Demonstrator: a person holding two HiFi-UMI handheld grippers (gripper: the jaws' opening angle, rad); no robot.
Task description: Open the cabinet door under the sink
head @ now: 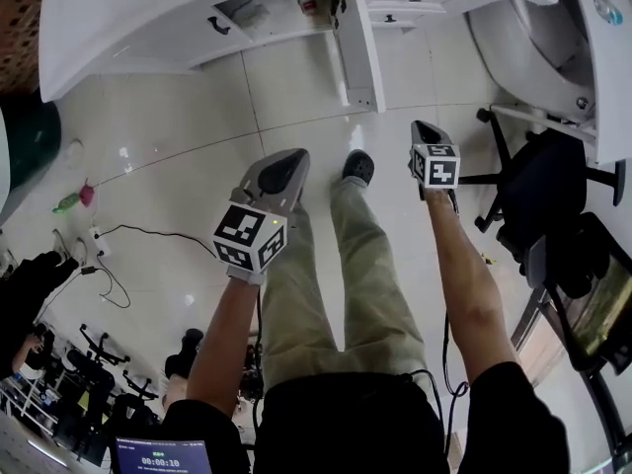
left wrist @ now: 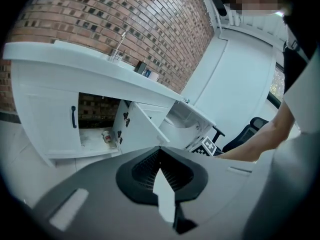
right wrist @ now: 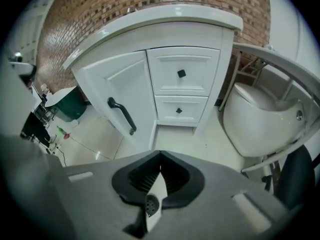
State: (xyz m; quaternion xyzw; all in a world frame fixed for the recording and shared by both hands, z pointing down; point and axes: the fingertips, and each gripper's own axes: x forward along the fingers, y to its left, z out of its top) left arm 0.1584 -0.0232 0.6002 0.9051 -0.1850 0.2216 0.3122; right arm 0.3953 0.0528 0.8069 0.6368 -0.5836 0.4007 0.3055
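Note:
The white sink cabinet (head: 197,18) runs along the top of the head view. Its right door (head: 357,38) stands swung out toward me, and the left door with a black handle (head: 218,25) is closed. The open bay (left wrist: 97,116) shows a small jar (left wrist: 106,135) on its floor. In the right gripper view the open door's black handle (right wrist: 121,115) is ahead and to the left, well apart from the jaws. My left gripper (head: 286,166) and right gripper (head: 425,128) hang over the floor tiles in front of the cabinet. Both are shut with nothing held.
Two small drawers (right wrist: 181,74) sit right of the open door. A white curved tub (right wrist: 260,111) and a black office chair (head: 553,186) stand at the right. Cables (head: 109,260) and a green bottle (head: 67,202) lie on the floor at the left. The person's shoe (head: 357,166) is between the grippers.

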